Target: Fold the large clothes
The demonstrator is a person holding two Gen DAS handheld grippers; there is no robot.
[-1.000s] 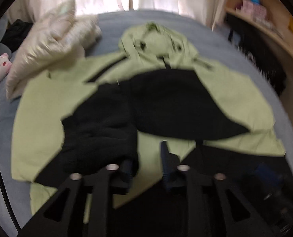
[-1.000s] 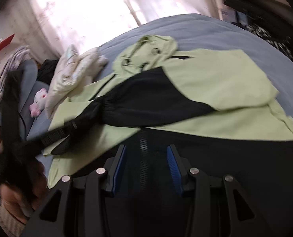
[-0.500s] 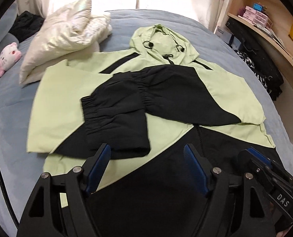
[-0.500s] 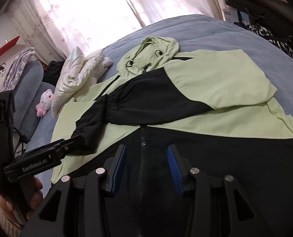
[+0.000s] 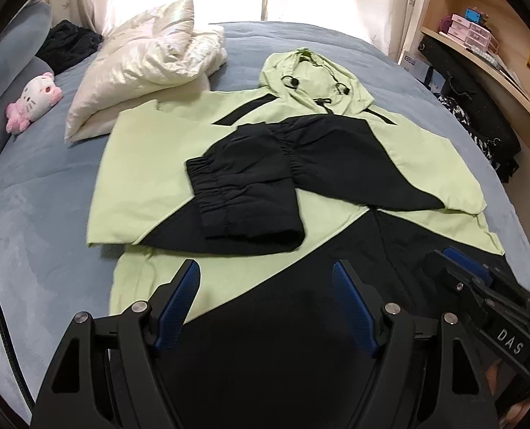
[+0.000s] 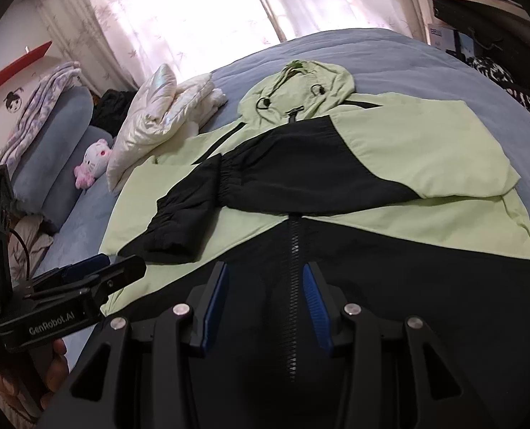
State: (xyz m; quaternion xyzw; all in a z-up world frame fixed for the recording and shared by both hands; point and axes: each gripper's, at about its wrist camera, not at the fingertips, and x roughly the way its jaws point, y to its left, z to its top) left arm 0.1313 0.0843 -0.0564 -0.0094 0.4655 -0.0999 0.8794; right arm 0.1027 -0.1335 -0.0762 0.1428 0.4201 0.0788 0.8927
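Both sleeves are crossed on the jacket (image 5: pixel 150 178). Left hand-held gripper (image 5: pixel 265 307) and right hand-held gripper (image 6: pixel 261 304) hang spread and empty over its hem, so I'd pinch both hem corners evenly and fold toward the hood (image 5: pixel 311 78).

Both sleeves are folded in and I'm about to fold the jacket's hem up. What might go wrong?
The left sleeve lies loose over the right sleeve; lifting the black hem may slide them apart. The hood sticks out unfolded. The white jacket touches the shoulder and could catch.

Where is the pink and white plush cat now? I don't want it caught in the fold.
The plush cat lies at the far left of the bed, beside the white pillow, clear of the green-and-black jacket.
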